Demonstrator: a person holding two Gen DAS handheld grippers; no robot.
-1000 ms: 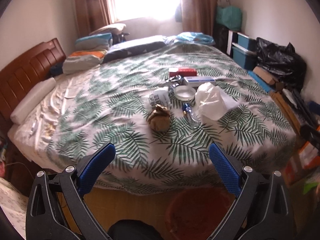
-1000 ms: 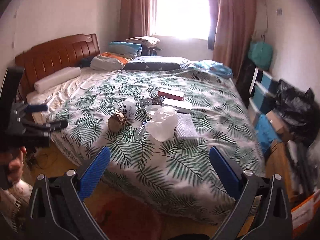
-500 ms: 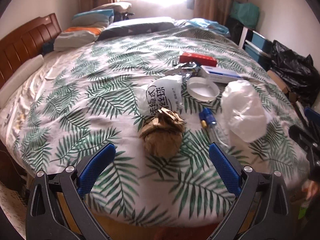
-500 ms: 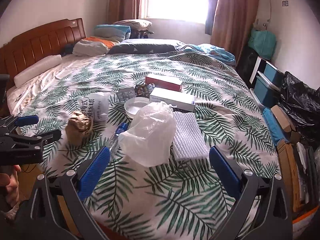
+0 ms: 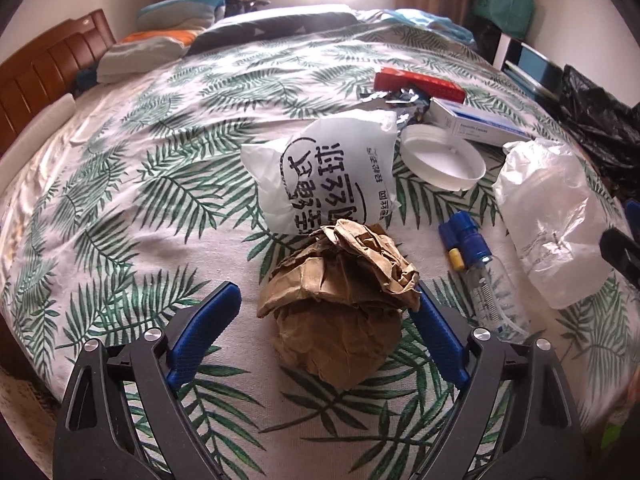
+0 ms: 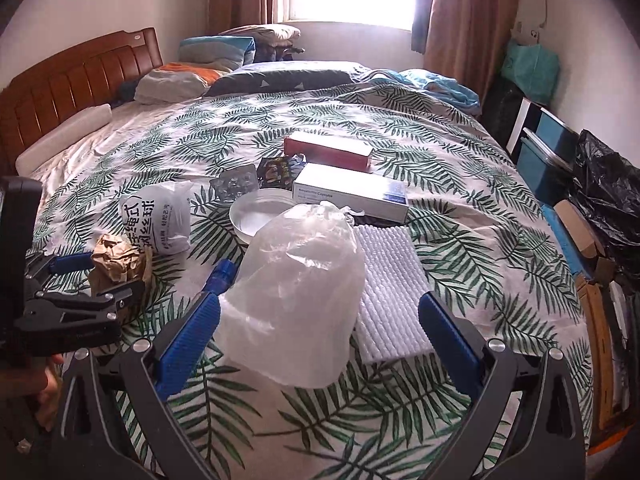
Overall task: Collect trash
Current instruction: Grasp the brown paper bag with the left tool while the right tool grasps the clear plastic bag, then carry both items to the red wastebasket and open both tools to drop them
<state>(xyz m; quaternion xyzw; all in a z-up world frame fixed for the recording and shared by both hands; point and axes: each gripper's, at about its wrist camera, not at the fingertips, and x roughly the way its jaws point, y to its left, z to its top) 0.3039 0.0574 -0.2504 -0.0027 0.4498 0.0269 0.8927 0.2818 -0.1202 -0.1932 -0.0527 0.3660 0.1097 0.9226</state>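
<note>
A crumpled brown paper ball [image 5: 340, 308] lies on the leaf-print bedspread [image 5: 152, 184]. My left gripper [image 5: 326, 308] is open with its blue fingers on either side of the ball, not closed on it. A clear plastic bag [image 6: 296, 296] lies between the open fingers of my right gripper [image 6: 320, 316]. The paper ball [image 6: 118, 264] and the left gripper [image 6: 76, 292] also show in the right wrist view. Nearby lie a white printed bag [image 5: 332, 168], a spray bottle [image 5: 480, 276] and a white lid [image 5: 442, 156].
A red box [image 6: 328, 150], a white and blue box [image 6: 352, 192], foil wrappers [image 6: 256, 178] and a white foam sheet [image 6: 390, 288] lie further up the bed. Pillows [image 6: 176, 80] and a wooden headboard [image 6: 68, 76] are at the left. Black bags [image 6: 608, 192] and boxes stand at the right.
Both grippers have moved forward over the bed. The left one now straddles the paper ball; the right one has come up around the clear plastic bag.
</note>
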